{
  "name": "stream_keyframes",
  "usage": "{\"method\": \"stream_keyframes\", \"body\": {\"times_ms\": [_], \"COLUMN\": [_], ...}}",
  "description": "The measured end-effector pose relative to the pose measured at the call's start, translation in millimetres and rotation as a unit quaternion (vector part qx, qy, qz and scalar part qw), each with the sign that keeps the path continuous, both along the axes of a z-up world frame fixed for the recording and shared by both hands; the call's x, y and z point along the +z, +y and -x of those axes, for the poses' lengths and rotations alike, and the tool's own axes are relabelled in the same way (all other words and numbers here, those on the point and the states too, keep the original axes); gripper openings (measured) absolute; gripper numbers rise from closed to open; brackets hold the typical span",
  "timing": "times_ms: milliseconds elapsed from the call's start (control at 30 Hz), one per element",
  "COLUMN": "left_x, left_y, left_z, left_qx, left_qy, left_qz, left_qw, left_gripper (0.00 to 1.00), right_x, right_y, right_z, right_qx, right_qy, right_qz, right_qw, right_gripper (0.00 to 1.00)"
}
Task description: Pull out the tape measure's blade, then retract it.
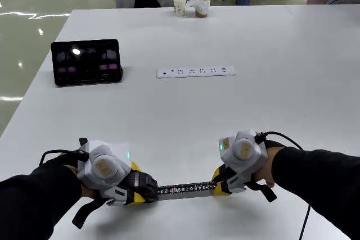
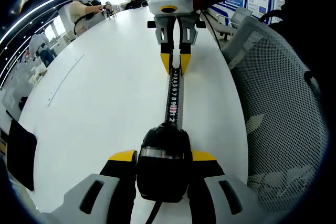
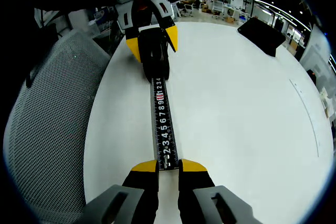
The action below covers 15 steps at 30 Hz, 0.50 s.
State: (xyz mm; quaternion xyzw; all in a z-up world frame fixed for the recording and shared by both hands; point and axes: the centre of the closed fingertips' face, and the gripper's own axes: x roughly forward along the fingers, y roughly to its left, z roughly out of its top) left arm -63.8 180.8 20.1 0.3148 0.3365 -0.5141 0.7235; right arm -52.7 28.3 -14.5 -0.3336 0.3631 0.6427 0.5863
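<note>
The black tape measure case (image 1: 143,186) sits near the table's front edge, and my left gripper (image 1: 138,190) is shut on it. In the left gripper view the case (image 2: 163,161) fills the space between the yellow-tipped jaws. Its blade (image 1: 185,189) runs out to the right, flat over the white table, numbers facing up. My right gripper (image 1: 218,188) is shut on the blade's end. In the right gripper view the blade (image 3: 163,124) stretches from my right gripper (image 3: 168,167) to the case (image 3: 154,51) at the far end.
A black tablet (image 1: 86,61) lies at the back left, and a white power strip (image 1: 195,71) lies mid-table. Two cups (image 1: 191,3) stand at the far edge. A grey mesh chair (image 2: 283,108) is beside the table.
</note>
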Motion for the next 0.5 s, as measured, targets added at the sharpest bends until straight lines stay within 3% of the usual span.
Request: {"method": "stream_keyframes", "body": {"times_ms": [500], "left_x": [-0.4], "left_y": [-0.4], "left_z": [0.3], "left_qx": [0.0], "left_qy": [0.0], "left_qz": [0.0], "left_qw": [1.0], "left_gripper": [0.32], "right_x": [-0.2], "right_y": [-10.8], "right_z": [-2.7], "right_qx": [-0.005], "right_qy": [0.0], "right_qz": [0.004], "right_qw": [1.0], "right_gripper": [0.1]}}
